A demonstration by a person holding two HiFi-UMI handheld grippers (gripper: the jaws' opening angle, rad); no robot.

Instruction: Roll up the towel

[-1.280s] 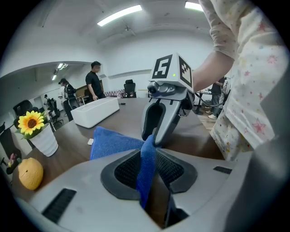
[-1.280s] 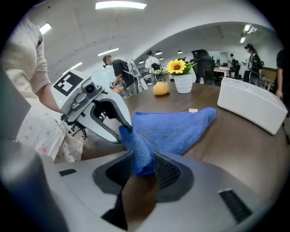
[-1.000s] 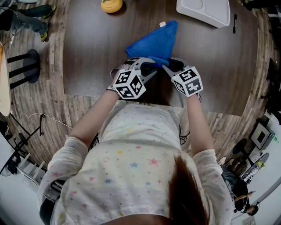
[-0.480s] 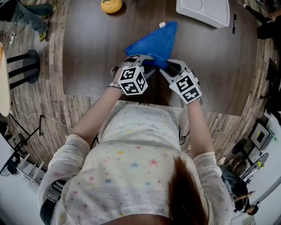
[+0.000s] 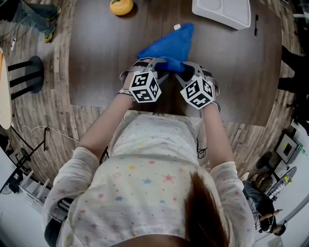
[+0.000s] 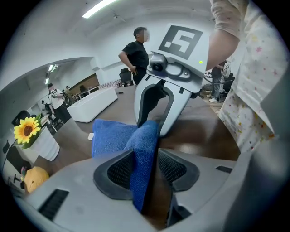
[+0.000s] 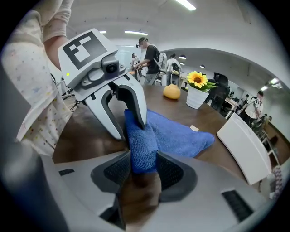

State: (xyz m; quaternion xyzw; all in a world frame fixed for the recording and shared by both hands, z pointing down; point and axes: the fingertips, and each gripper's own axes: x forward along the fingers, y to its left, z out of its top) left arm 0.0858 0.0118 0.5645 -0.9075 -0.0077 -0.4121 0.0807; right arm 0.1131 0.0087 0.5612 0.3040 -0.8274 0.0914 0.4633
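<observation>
Both left claw (image 5: 156, 68) and right claw (image 5: 183, 71) pinch towel (image 5: 172, 45), pointing away-right.

Blue towel (image 5: 170, 46) on dark brown table (image 5: 101, 58)
Beyond the towel, white tray (image 5: 222, 12); nearer, pale shirt (image 5: 145, 178) with pastel stars.
</observation>
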